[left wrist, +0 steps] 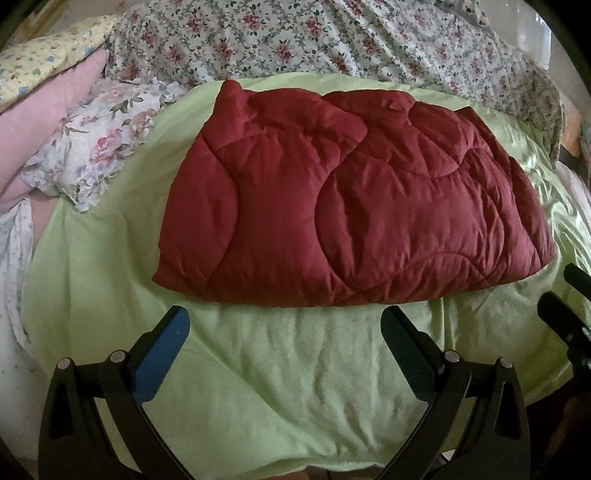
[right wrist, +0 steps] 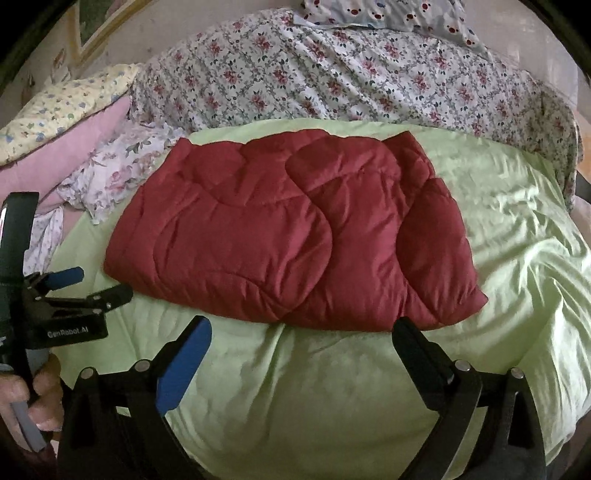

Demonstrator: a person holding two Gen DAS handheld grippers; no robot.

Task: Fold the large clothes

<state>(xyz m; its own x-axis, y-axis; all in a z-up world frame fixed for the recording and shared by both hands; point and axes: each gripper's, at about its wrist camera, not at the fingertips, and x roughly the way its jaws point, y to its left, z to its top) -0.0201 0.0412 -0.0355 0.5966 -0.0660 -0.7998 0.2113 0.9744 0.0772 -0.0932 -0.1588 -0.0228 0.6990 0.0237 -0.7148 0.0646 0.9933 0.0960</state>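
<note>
A dark red quilted comforter [left wrist: 351, 199] [right wrist: 291, 232] lies folded into a thick rectangle on a pale green sheet [left wrist: 295, 369] [right wrist: 314, 387]. My left gripper [left wrist: 284, 321] hovers just short of its near edge, jaws wide apart, nothing between them. My right gripper [right wrist: 301, 334] stands open too, off the near right part of the fold, with no cloth in it. The left gripper [right wrist: 92, 286] also shows at the left of the right wrist view, held by a hand [right wrist: 33, 391]. The right gripper's fingertips [left wrist: 561, 302] show at the right edge of the left wrist view.
A floral bedsheet [left wrist: 332, 40] [right wrist: 351, 74] covers the far side of the bed. Pillows are stacked at the left: a pink one [left wrist: 48, 110] [right wrist: 74, 147], a yellow patterned one [left wrist: 44, 59] and a floral one [left wrist: 99, 144]. Another pillow [right wrist: 388, 14] lies at the far edge.
</note>
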